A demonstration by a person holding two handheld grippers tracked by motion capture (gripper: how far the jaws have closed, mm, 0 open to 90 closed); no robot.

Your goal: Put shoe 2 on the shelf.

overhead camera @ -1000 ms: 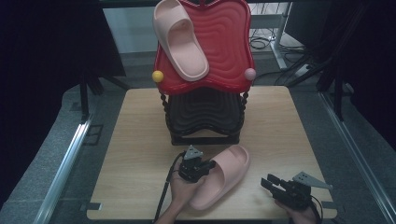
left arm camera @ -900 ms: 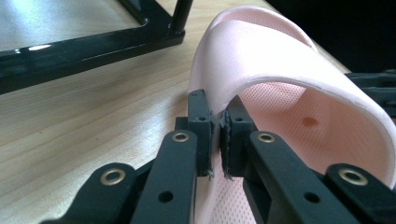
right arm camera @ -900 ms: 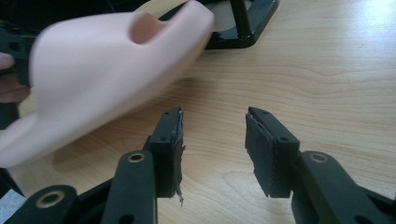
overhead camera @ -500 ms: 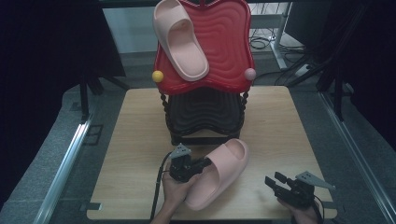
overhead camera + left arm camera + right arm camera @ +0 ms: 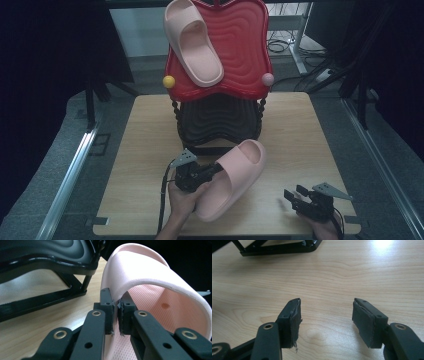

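Right now the left gripper (image 5: pixel 115 315) has its fingers (image 5: pixel 107 305) clenched on the strap edge of the pink slide sandal (image 5: pixel 160 290), w/ the soft foam pinched thin between the pads. In the high view that sandal (image 5: pixel 235 177) tilts toe-up over the desk (image 5: pixel 145 150), heel end low near the front edge, toe just beside the black lower tier of the rack (image 5: pixel 220 120). The right gripper (image 5: pixel 325 320) has just been opening; its fingers (image 5: pixel 367 322) stand released, nothing between them, worn pads over bare pale woodgrain, w/ free desk all round. A 2nd matching sandal (image 5: pixel 194 40) lies on the rack's glossy red wavy-ribbed tray (image 5: pixel 245 55), w/ yellow and pink knobs at its corners.
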